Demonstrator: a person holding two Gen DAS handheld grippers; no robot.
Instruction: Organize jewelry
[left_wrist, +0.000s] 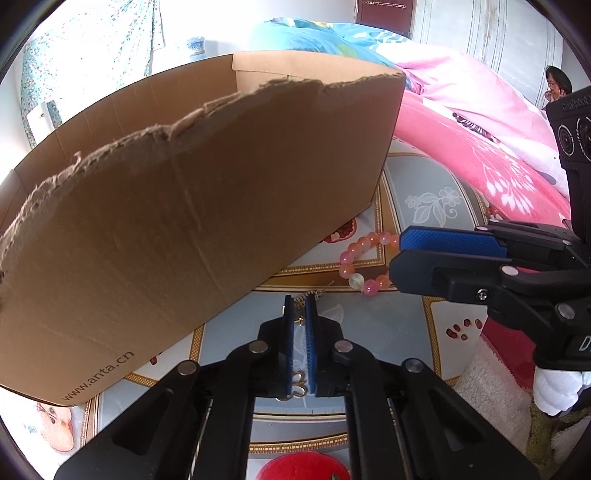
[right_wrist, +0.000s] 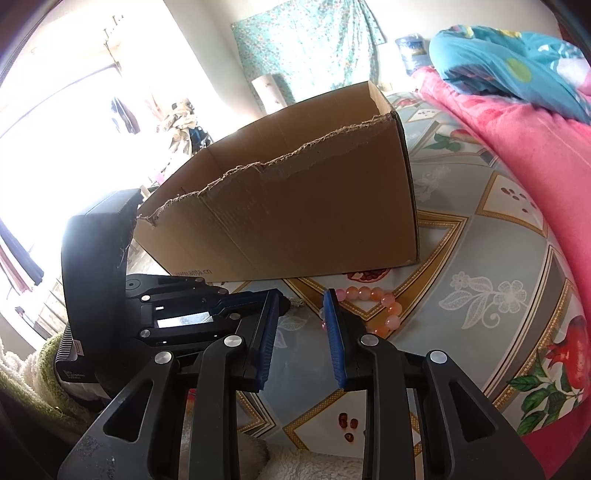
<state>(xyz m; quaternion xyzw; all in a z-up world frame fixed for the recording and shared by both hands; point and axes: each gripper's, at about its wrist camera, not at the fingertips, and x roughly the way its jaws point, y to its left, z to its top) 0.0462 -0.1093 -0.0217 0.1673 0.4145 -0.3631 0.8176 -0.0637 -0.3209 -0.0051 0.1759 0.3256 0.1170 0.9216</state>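
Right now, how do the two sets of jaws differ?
The left gripper has its jaws pressed nearly together, pinching a small metal jewelry piece; the right gripper has its jaws apart with nothing between them. The left one points at the metal piece near the cardboard box, while the right one reaches toward the pink bead bracelet lying on the patterned cloth. Both are black with blue pads.

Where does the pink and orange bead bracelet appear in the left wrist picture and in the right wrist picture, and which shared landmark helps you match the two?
Left wrist view: bead bracelet lies right of centre on the patterned cloth, partly hidden by the right gripper.
Right wrist view: bead bracelet lies at centre, just beyond the right gripper's fingertips.
Shared landmark: the cardboard box, whose near corner stands just behind the bracelet.
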